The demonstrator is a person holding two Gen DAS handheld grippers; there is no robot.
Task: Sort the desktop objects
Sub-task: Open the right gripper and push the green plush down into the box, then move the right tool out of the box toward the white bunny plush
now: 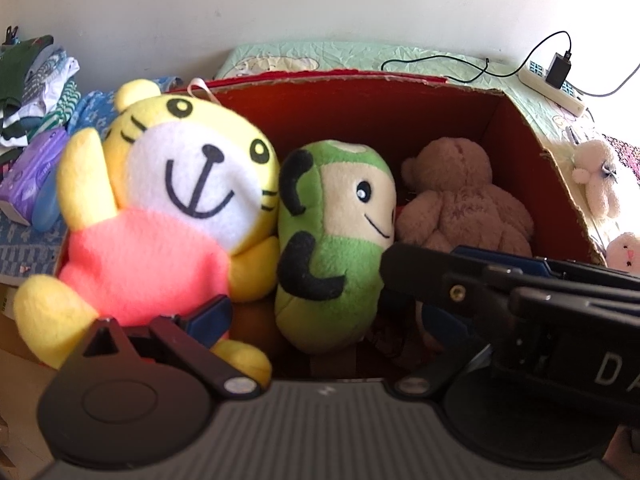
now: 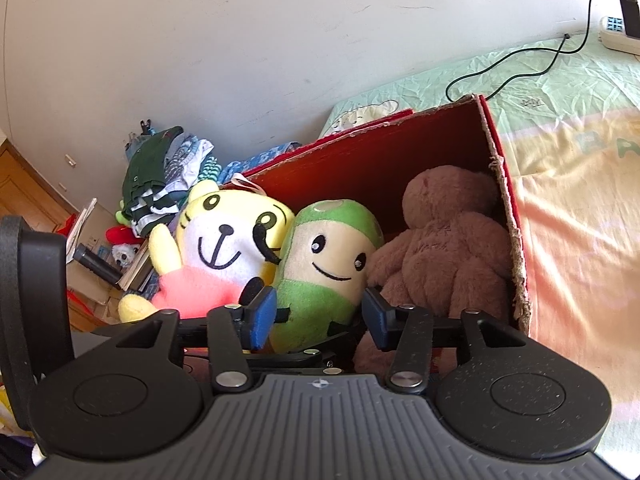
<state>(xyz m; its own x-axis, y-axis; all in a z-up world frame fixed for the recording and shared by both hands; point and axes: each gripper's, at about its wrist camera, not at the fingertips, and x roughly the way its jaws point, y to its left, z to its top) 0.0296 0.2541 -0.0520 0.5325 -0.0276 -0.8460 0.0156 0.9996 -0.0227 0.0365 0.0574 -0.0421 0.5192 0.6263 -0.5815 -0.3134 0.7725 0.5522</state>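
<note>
The right gripper [image 2: 318,316] is seen with its blue pads spread to either side of the lower body of the green toy [image 2: 320,272]; a little daylight shows at each pad, so the toy appears to stand between the jaws unpinched. The left gripper [image 1: 308,316] is spread wide, one pad lying in front of the pink belly of the yellow tiger [image 1: 168,216], with nothing clamped; the black frame of the right gripper [image 1: 500,288] is seen crossing in front of it on the right.

Three stuffed toys are lined up inside the red box [image 2: 400,152]: the tiger at the left, leaning over the edge, the green toy in the middle, pressed against it, and the brown bear [image 2: 444,256] at the right against the box wall. Two pale toys [image 1: 596,176] are left outside on the bedspread.

The toys are judged light, soft and easily squashed, with a fuzzy surface unlikely to slip. A hold is best taken across the thick trunk rather than a limb or ear, which would fold and let the body swing. Neighbours may be dragged along, as they are packed tight.
</note>
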